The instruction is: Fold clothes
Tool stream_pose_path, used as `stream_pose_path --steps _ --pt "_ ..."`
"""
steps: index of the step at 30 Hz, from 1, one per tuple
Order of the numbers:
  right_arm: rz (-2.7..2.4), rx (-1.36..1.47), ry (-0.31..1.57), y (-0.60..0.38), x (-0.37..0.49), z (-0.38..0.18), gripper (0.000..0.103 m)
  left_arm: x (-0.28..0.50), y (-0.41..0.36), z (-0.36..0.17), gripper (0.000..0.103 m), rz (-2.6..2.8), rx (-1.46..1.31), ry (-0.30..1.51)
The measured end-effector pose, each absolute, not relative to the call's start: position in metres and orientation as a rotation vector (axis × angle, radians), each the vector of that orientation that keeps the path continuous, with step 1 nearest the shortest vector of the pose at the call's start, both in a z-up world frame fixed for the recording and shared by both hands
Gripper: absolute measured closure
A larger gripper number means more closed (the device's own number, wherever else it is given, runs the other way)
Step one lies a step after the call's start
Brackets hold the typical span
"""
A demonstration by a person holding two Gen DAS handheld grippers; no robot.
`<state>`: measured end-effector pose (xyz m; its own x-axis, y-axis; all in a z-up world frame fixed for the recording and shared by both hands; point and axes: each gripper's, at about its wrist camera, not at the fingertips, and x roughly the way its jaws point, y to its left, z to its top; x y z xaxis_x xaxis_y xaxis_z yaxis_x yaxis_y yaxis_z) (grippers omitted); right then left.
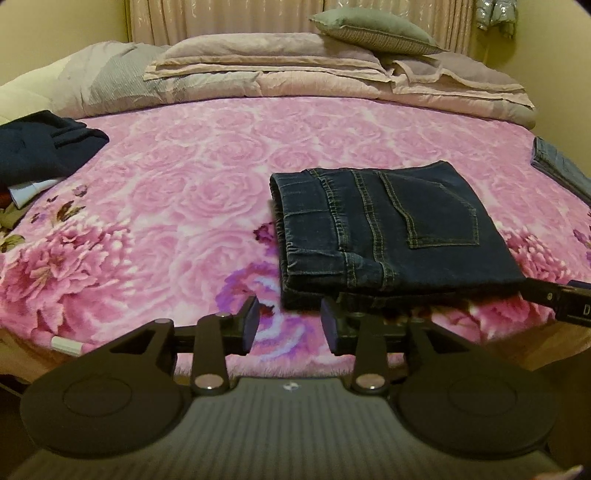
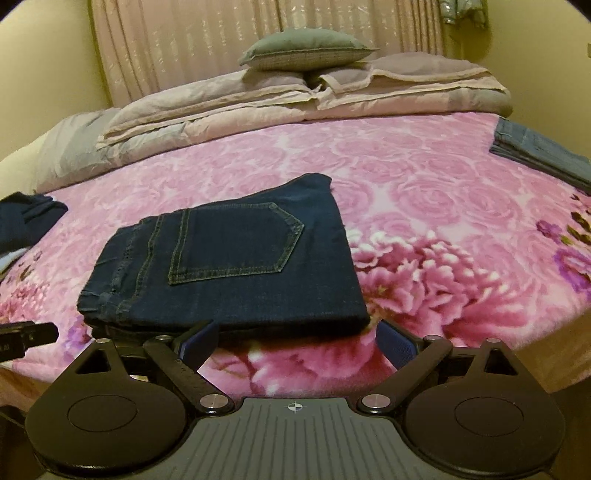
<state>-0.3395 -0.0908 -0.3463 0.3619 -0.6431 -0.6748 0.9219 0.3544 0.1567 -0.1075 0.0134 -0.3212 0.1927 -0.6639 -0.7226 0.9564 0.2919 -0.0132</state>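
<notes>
Two grippers hover at the near edge of a bed, both spread and holding nothing: the left gripper (image 1: 290,325) partly, the right gripper (image 2: 295,345) wider. Just beyond them, dark folded jeans (image 2: 236,262) lie pocket-up on a pink floral blanket (image 1: 177,206).

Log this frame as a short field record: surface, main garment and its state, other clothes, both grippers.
surface: pink floral blanket on a bed
main garment: dark jeans, folded into a compact rectangle, back pocket facing up
other clothes: navy garment, unfolded, at the left edge; folded lighter denim at the far right
bedding: folded quilts with a grey-green pillow on top
left gripper: open, empty, near the jeans' front edge
right gripper: open, empty, near the jeans' front edge
</notes>
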Motion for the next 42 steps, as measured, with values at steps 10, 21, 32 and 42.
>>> stream_pose_path --steps 10,21,32,42 --pt "-1.093 0.577 0.523 -0.061 -0.347 -0.329 0.008 -0.118 0.042 -0.311 0.068 -1.23 0.487 0.673" --pt "-1.116 0.6 0.461 -0.042 -0.361 -0.323 0.008 -0.111 0.054 -0.319 0.067 -1.28 0.421 0.706" --pt "-1.088 0.645 0.508 -0.07 -0.334 -0.343 0.008 -0.075 0.048 -0.341 0.067 -1.271 0.324 0.768" --pt "-1.28 0.781 0.407 -0.134 -0.329 -0.368 0.008 -0.002 -0.021 -0.345 0.071 -1.342 0.197 0.81"
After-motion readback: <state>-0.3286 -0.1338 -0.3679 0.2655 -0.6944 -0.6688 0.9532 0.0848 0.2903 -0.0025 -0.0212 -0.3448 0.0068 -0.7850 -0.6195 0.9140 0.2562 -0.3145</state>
